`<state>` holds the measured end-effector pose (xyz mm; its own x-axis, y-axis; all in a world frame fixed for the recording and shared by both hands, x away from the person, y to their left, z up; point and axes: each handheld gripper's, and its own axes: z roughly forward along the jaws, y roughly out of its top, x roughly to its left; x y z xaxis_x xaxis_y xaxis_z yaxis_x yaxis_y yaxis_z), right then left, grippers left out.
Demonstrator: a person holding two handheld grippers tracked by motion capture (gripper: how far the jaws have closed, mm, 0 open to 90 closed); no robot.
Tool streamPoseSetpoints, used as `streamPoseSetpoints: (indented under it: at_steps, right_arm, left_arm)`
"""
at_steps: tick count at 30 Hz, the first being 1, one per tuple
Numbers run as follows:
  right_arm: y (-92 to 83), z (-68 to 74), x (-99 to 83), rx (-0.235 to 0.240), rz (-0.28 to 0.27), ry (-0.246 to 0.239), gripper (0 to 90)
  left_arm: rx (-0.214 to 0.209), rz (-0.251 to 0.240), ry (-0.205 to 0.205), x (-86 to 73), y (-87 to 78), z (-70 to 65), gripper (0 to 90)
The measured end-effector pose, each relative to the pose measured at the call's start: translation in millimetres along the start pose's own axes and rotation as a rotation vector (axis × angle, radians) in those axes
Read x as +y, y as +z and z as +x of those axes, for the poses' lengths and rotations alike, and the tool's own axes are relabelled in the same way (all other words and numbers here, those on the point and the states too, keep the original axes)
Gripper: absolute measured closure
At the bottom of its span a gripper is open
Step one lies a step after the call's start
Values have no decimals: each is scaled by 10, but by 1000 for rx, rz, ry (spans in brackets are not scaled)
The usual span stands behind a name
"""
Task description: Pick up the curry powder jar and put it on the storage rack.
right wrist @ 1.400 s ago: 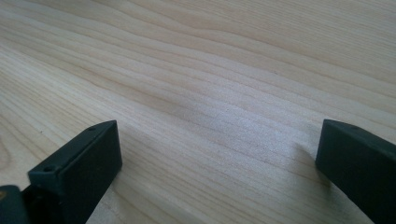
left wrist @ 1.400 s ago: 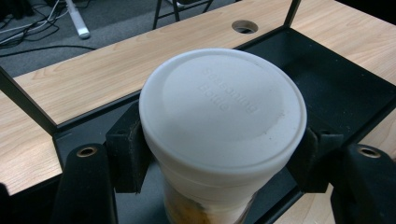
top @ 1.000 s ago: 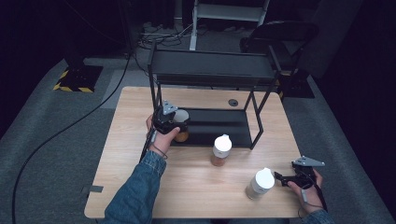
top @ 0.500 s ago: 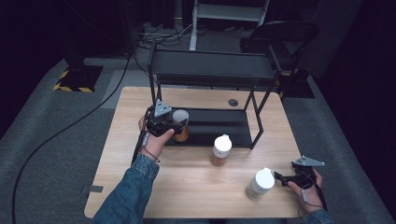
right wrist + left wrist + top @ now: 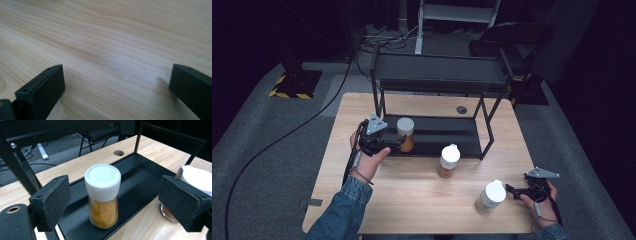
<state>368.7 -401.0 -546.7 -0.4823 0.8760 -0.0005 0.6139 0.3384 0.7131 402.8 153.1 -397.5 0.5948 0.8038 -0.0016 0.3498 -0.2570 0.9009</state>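
— What's on the pale wooden table [image 5: 412,195]?

— A black metal rack [image 5: 437,131], grey carpet around, the room beyond dark. The white-capped jar of orange powder [image 5: 103,195] stands upright on the rack's low shelf.

— The left gripper [image 5: 120,202]?

— Jaws just opened wide, either side of that jar, not touching.

— The right gripper [image 5: 117,90]?

— Jaws wide over bare table, probably empty.

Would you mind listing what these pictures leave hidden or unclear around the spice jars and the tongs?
- Left gripper view: the second white-capped jar is mostly hidden behind the right black pad.
- High view: the right tongs are too small to judge whether they touch the white-lidded jar.
- High view: the orange-filled jar on the black metal shelf has a label too small to read.
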Motion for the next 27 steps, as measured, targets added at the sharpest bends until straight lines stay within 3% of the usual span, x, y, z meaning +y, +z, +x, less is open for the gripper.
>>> streamPoseSetpoints:
  at_steps: [7, 27]
  right_arm:
    - [1, 1, 2, -1, 0, 1, 3]
    - [4, -2, 8, -2, 3, -3, 1]
  left_arm:
    - [17, 2, -21, -118, -130, 35, 59]
    - [65, 42, -24, -559, -372, 91, 62]
